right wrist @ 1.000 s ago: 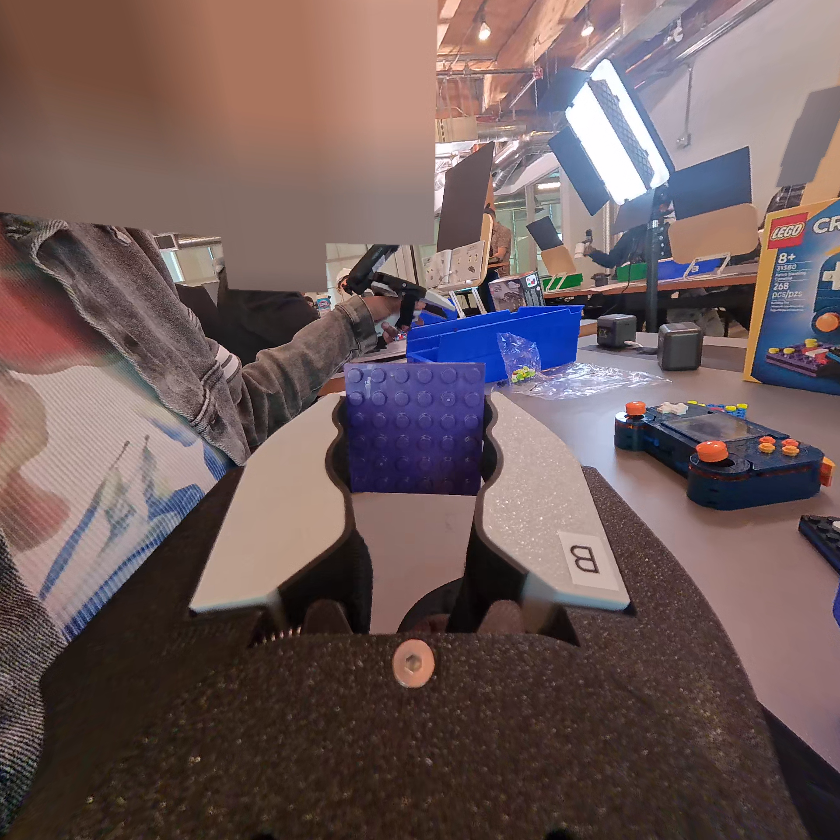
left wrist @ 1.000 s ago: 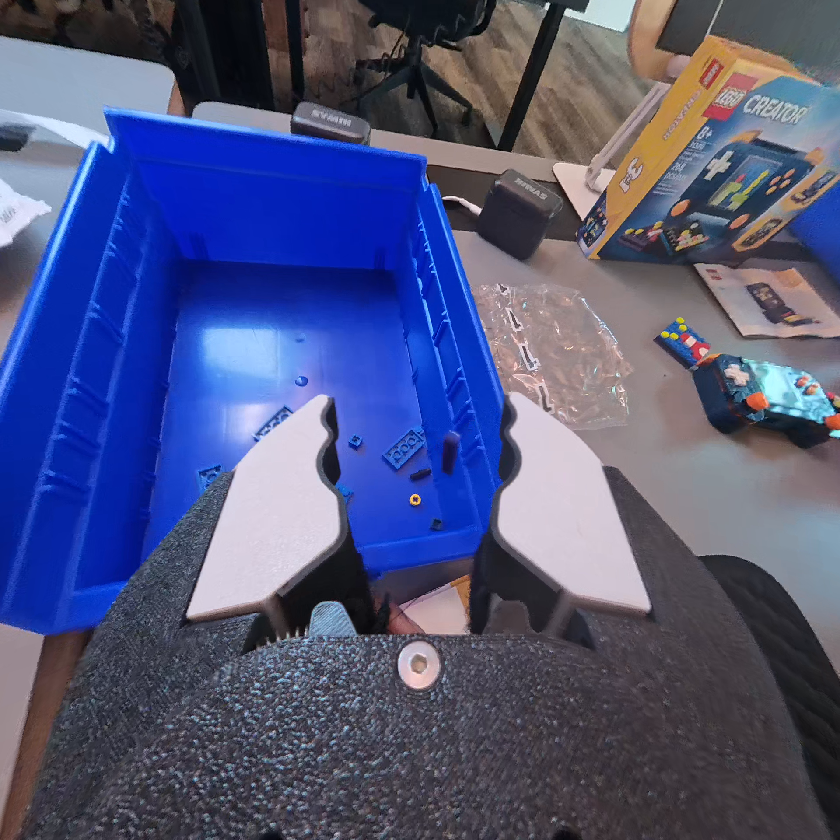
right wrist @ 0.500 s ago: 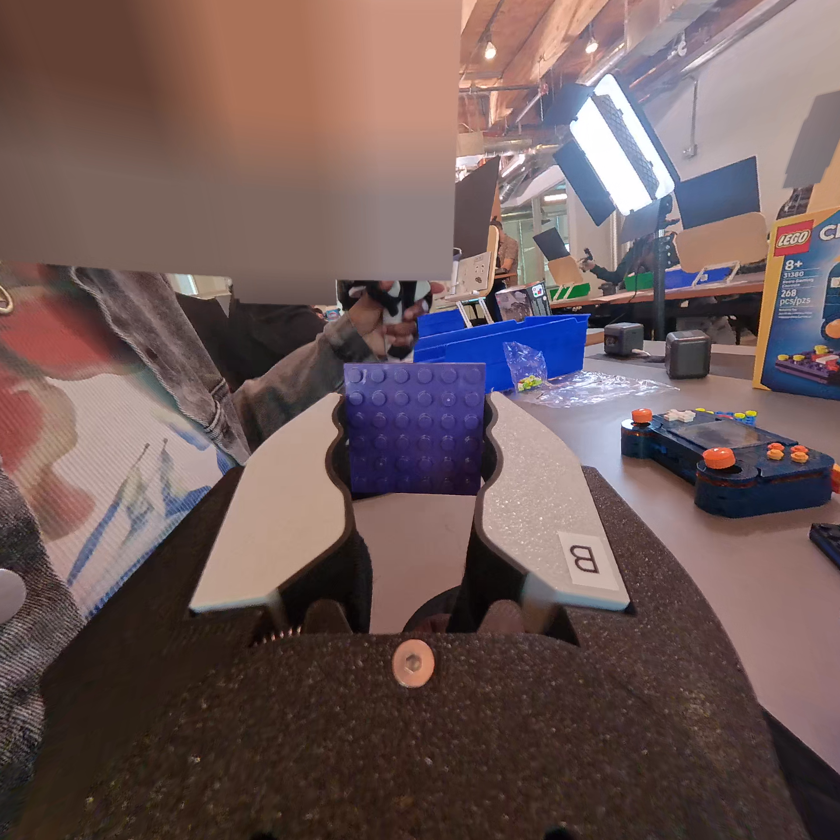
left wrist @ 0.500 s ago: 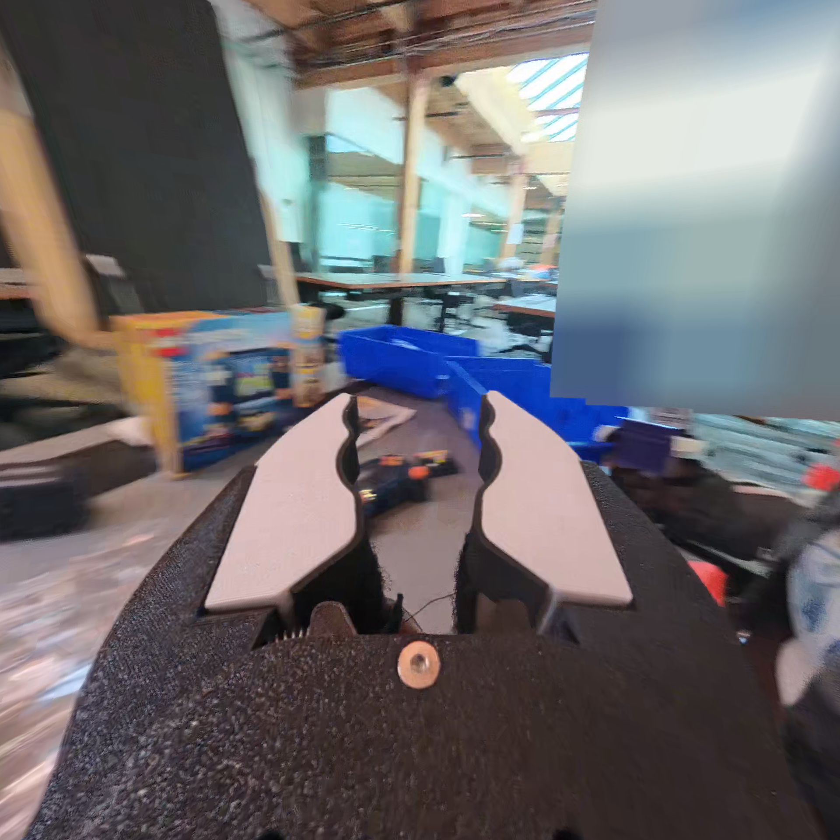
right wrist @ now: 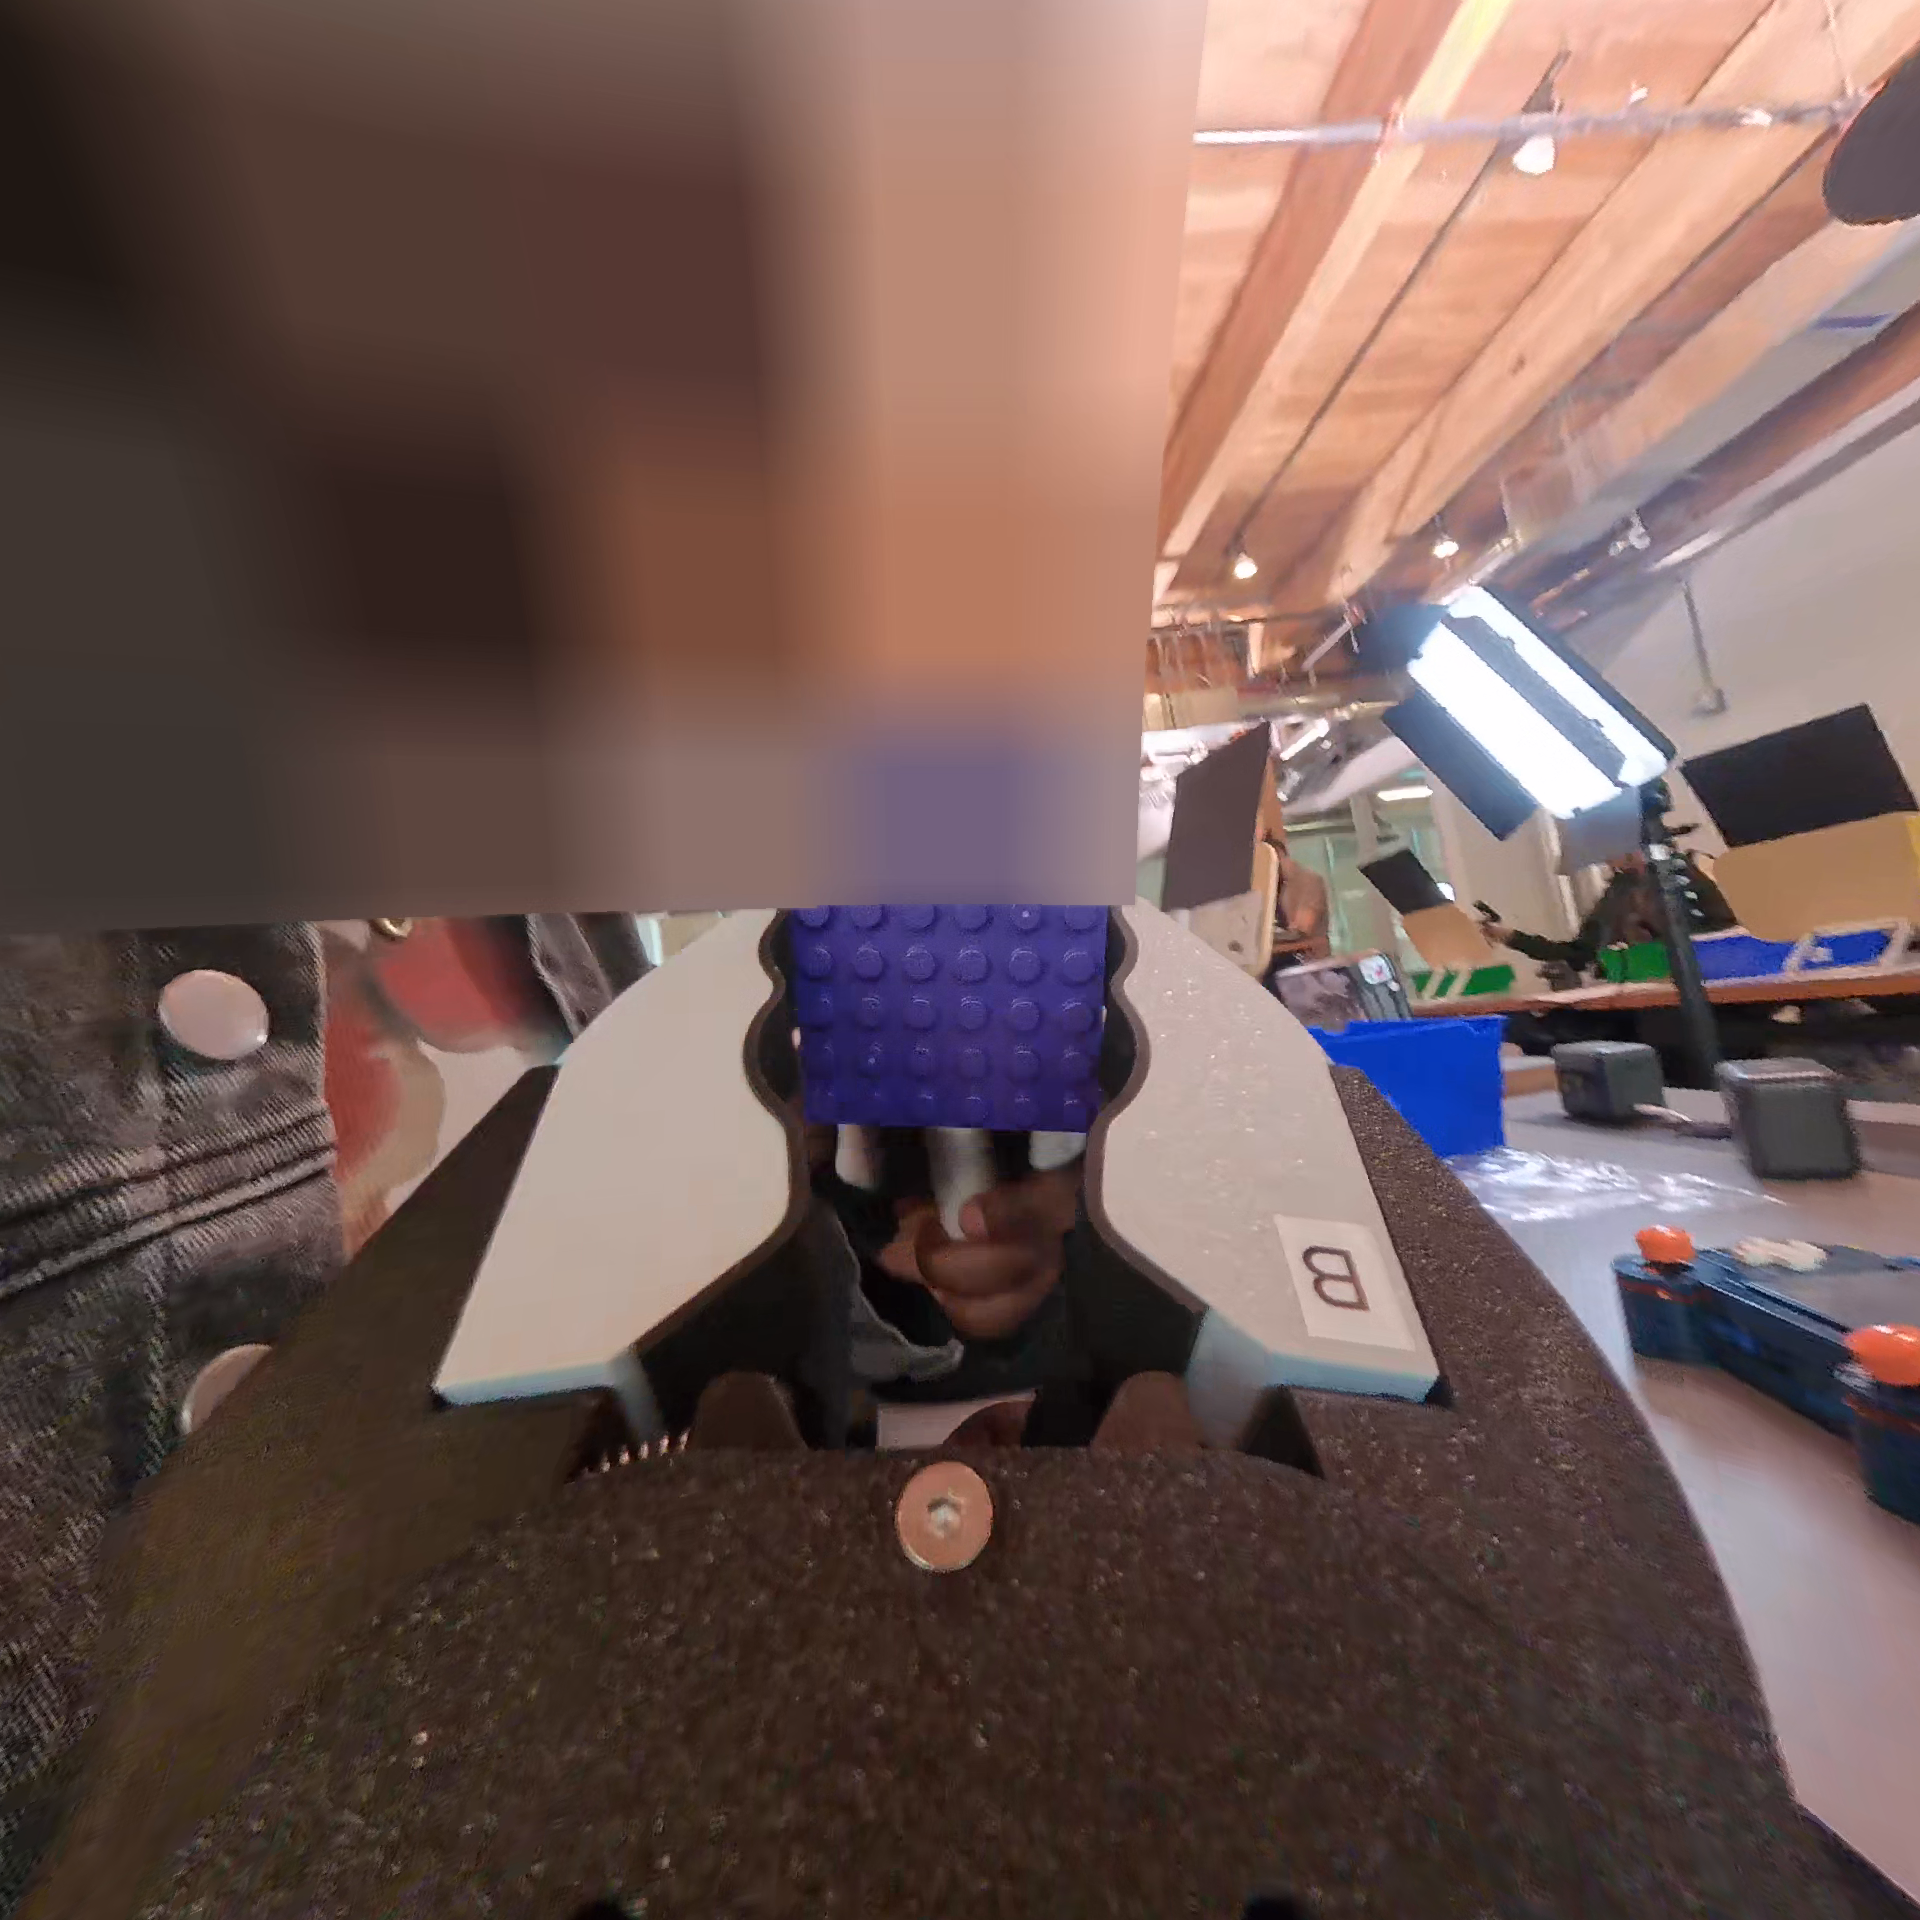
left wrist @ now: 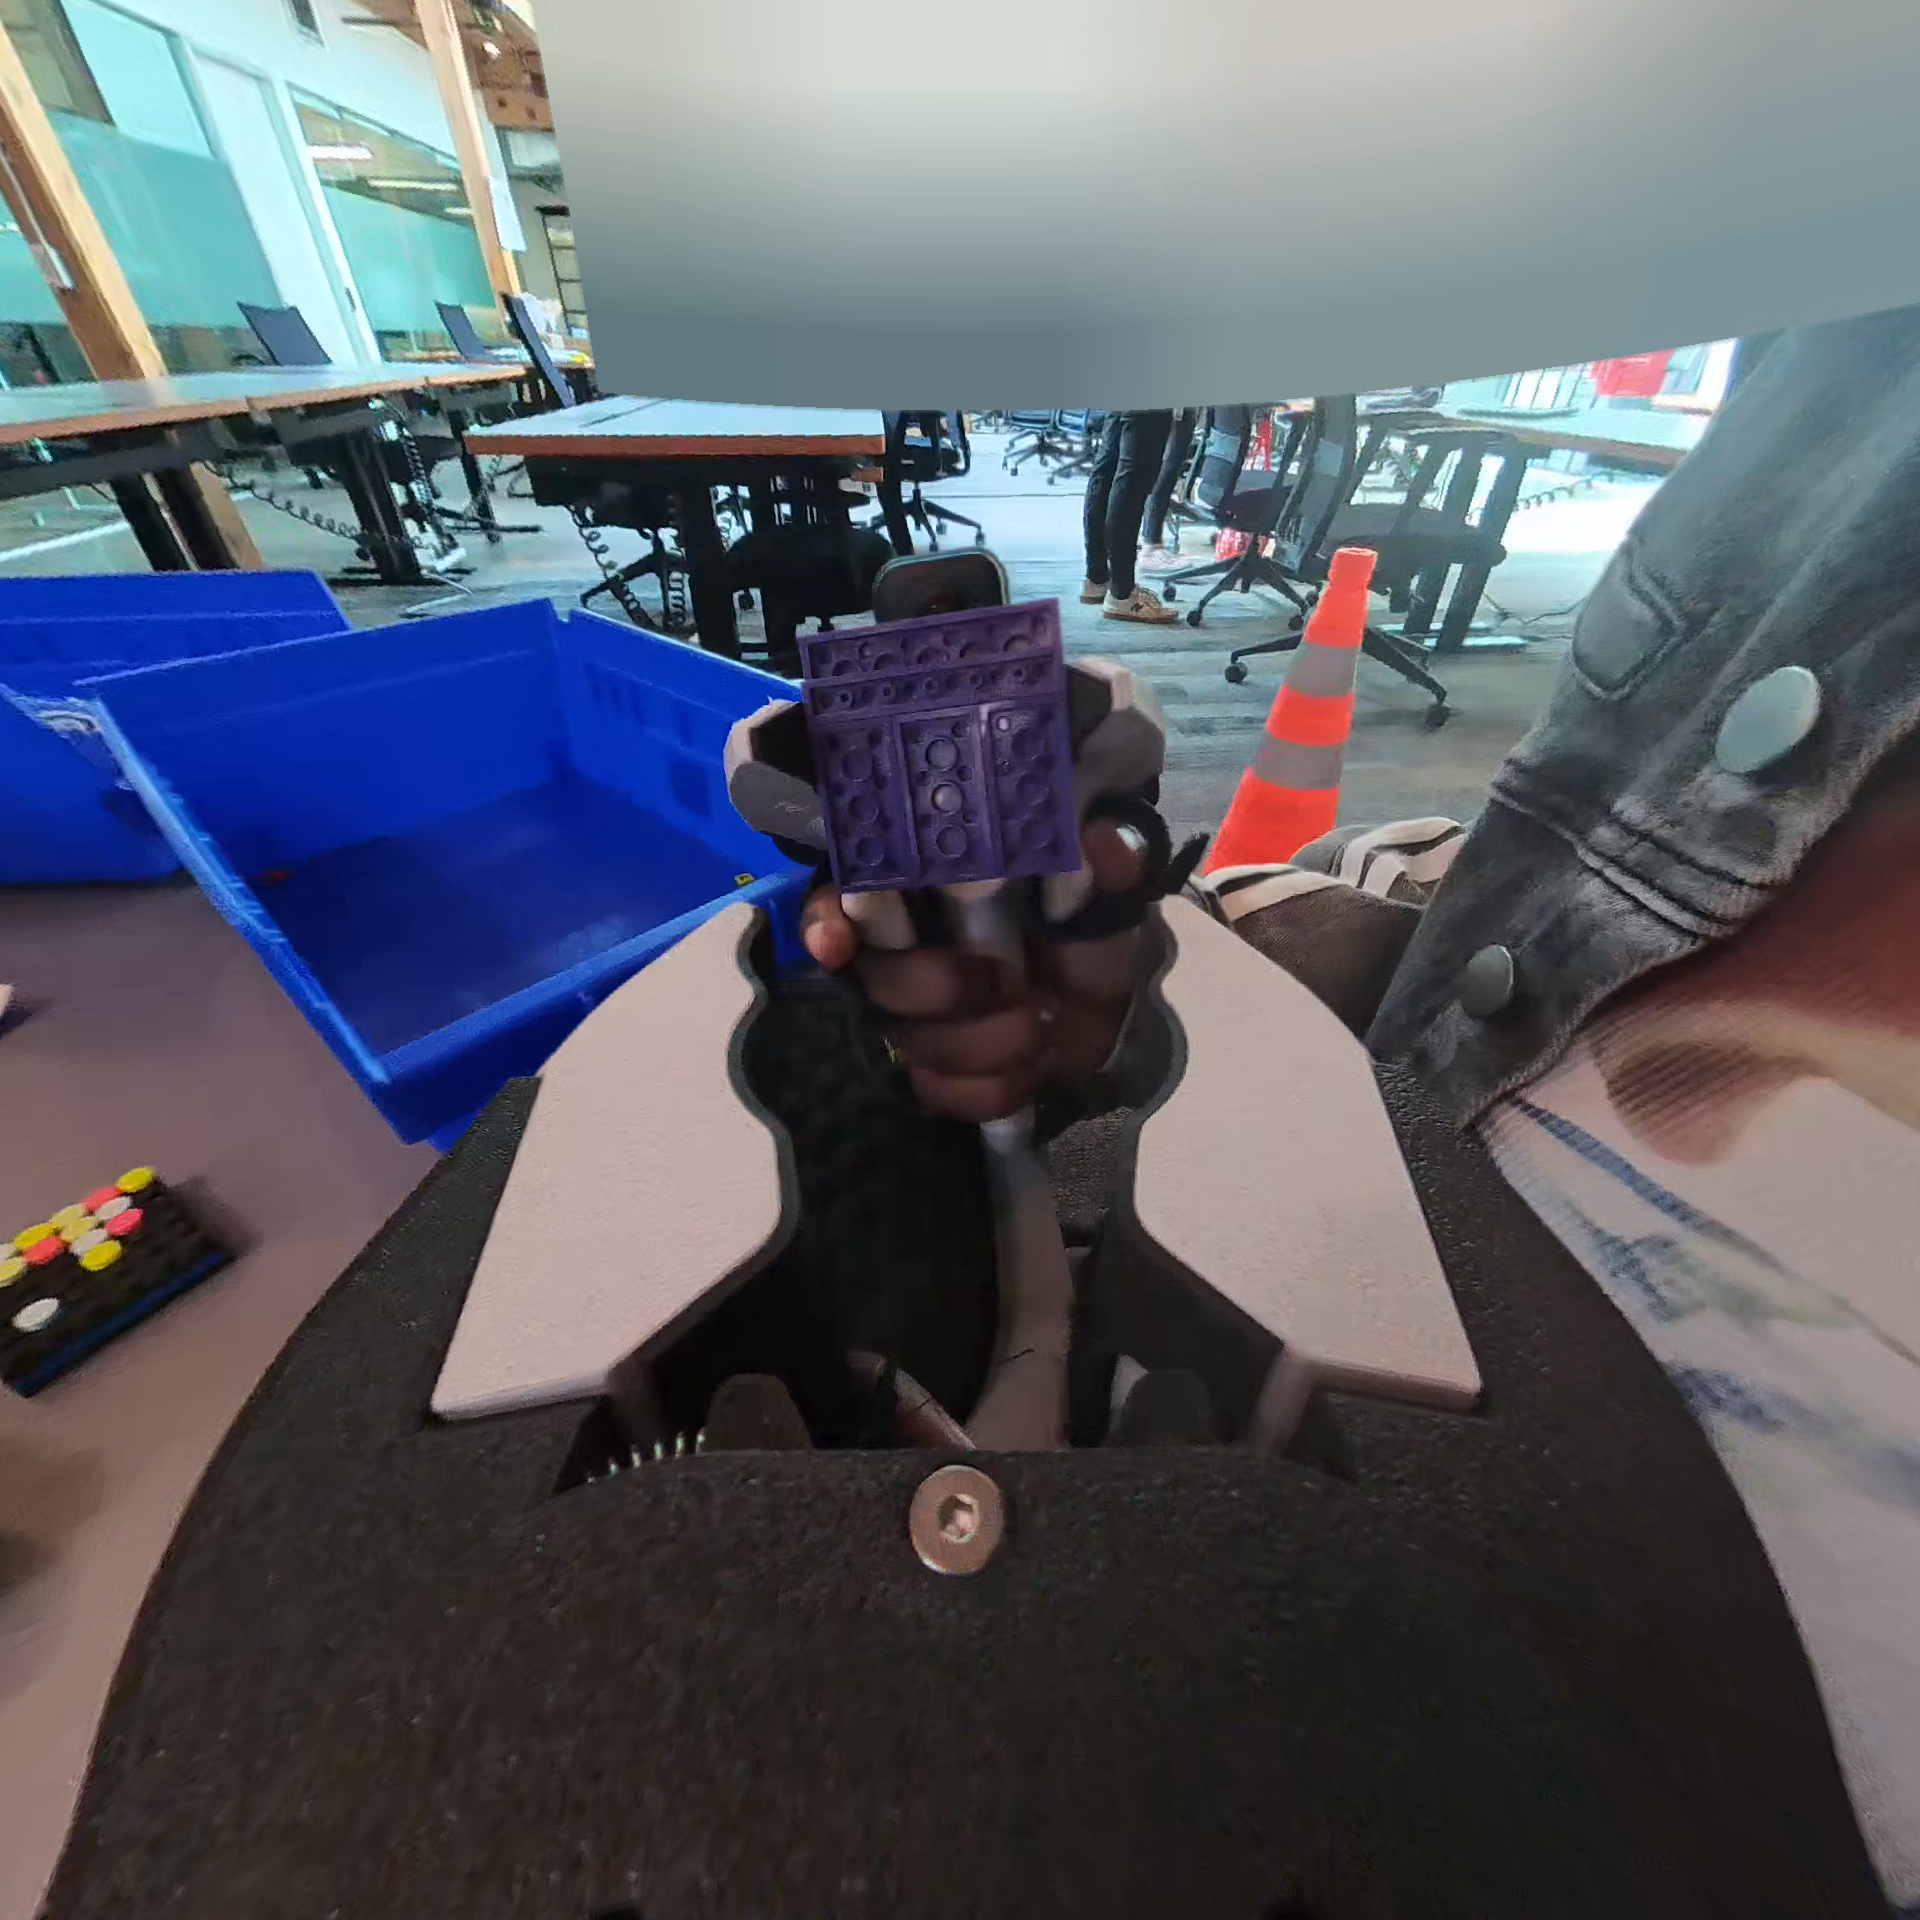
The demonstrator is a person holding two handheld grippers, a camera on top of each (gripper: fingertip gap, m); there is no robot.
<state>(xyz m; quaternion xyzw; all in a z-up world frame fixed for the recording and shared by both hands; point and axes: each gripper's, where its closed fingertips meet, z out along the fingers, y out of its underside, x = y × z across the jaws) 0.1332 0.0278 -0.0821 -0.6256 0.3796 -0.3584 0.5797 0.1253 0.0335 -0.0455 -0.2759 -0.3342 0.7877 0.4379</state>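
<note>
My right gripper (right wrist: 945, 935) is shut on a purple studded plate (right wrist: 945, 1013), which stands upright between its fingertips; the plate's top edge is hidden by a blurred patch. In the left wrist view I see the plate's underside (left wrist: 943, 753), held in front of my left gripper and a little above it, with a hand (left wrist: 987, 1023) round the right gripper's handle. My left gripper (left wrist: 951, 935) is open and empty, pointing at the plate from just below, not touching it. A person in a grey denim jacket (left wrist: 1714, 790) stands close behind.
An open blue bin (left wrist: 312, 997) sits on the grey table to the left, with another (left wrist: 94, 727) behind it. A small black plate with coloured studs (left wrist: 88, 1262) lies at the far left. An orange cone (left wrist: 1309, 727) stands behind. A dark-blue brick console (right wrist: 1766, 1314), a plastic bag (right wrist: 1621, 1174) and dark cubes (right wrist: 1797, 1127) lie to the right. Less than 4 cm separates the two grippers' tips.
My left gripper has swung up from over the blue bin and turned round to face the right gripper. My right gripper has tilted upward, still holding the purple plate.
</note>
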